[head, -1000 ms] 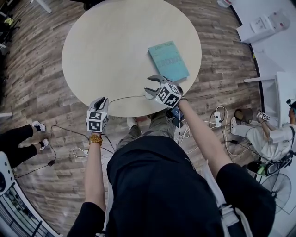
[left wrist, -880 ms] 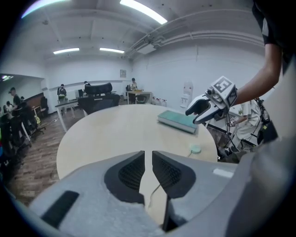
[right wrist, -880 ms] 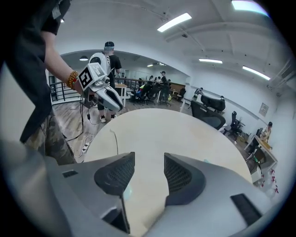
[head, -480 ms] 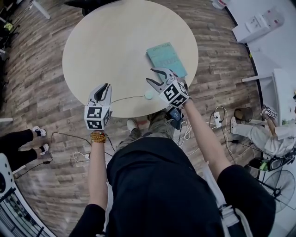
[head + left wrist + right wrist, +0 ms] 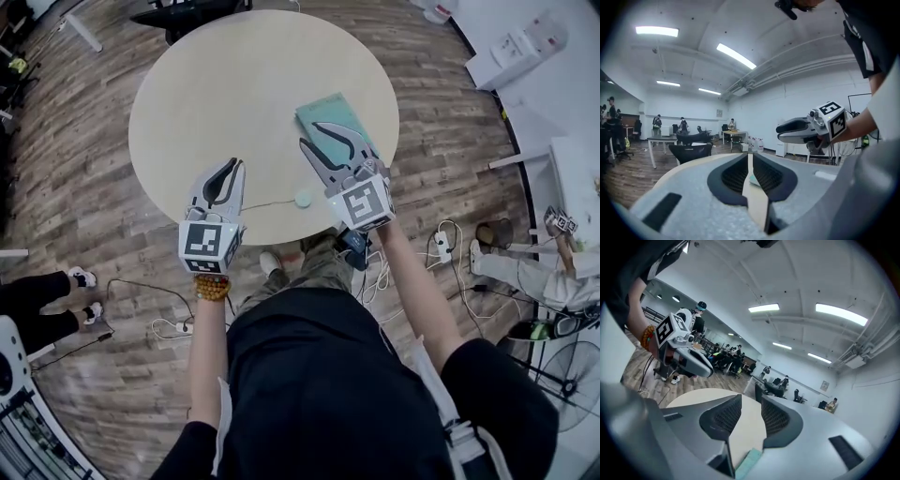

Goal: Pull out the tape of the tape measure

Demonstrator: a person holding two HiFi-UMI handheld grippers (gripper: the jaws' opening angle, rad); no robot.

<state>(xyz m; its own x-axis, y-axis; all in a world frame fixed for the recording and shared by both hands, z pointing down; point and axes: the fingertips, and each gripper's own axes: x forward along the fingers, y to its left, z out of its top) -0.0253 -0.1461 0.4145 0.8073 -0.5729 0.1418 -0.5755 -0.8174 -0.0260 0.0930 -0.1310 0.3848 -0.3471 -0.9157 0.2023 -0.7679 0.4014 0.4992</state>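
The jaws of the left gripper [image 5: 750, 157] stand almost together, with only a thin slit between them. They have just been closing and nothing is between them; through the slit only the pale worktop [image 5: 216, 84] shows. The jaws of the right gripper [image 5: 748, 401] are apart by a wider gap. They also have just been closing and hold nothing; between them are seen the worktop and, lower, a corner of the teal book [image 5: 323, 105].

In the head view both grippers are held above the near edge of the round worktop, the left one to the left, the right one partly in front of the book. Between them, on the worktop close to its near edge, lies the tape measure [image 5: 303, 198], small, round and pale. A thin tape [image 5: 267, 202] runs from it to the left. Neither gripper touches it.

Under the worktop is a wooden floor [image 5: 75, 169] with cables [image 5: 159, 309] near the person's feet.
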